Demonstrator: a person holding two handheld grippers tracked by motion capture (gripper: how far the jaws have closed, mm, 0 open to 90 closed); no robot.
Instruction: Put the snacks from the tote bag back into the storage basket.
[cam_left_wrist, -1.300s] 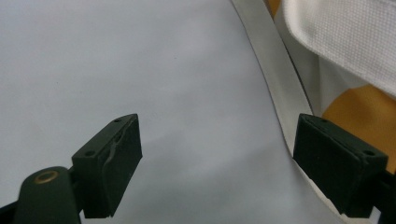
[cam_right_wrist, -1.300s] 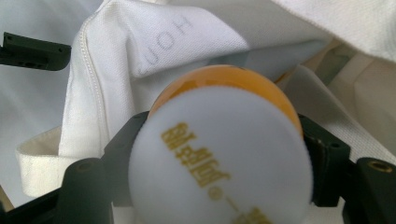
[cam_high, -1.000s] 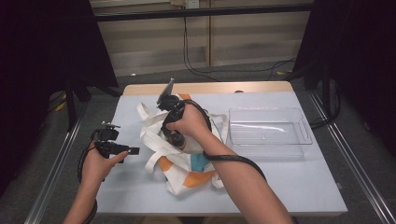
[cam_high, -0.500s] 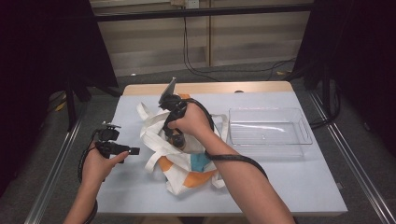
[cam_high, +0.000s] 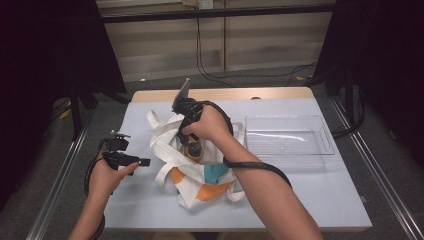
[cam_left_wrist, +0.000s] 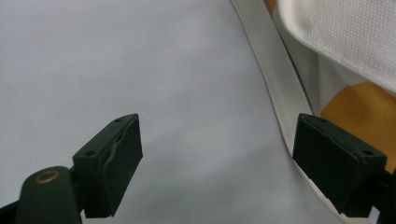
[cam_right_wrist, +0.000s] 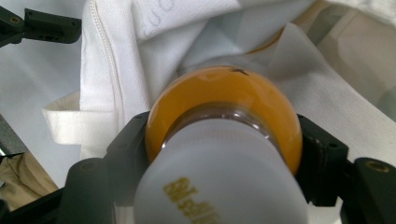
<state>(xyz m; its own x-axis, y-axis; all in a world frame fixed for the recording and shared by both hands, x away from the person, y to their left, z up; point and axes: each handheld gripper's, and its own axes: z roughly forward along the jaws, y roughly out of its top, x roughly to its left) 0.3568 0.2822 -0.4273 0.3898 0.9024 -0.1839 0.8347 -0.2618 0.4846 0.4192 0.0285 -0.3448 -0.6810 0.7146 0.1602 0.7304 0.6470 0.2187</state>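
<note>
Right gripper view: glossy rounded orange bottle (cam_right_wrist: 224, 112)

Left claw (cam_left_wrist: 217, 161) open over table (cam_left_wrist: 116, 60), w/ bag strap (cam_left_wrist: 275, 79) beside right jaw.

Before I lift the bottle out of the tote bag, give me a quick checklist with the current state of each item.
1. Right gripper clamped on the orange bottle: ok, a jaw on each side.
2. Bottle free of the tote bag cloth: cannot tell, folds crowd it.
3. Left gripper open and holding nothing: ok.
4. Left gripper pinning the bag down: not ok, it hovers beside a strap.
5. Clear tray ready to receive: ok, nothing in it.
</note>
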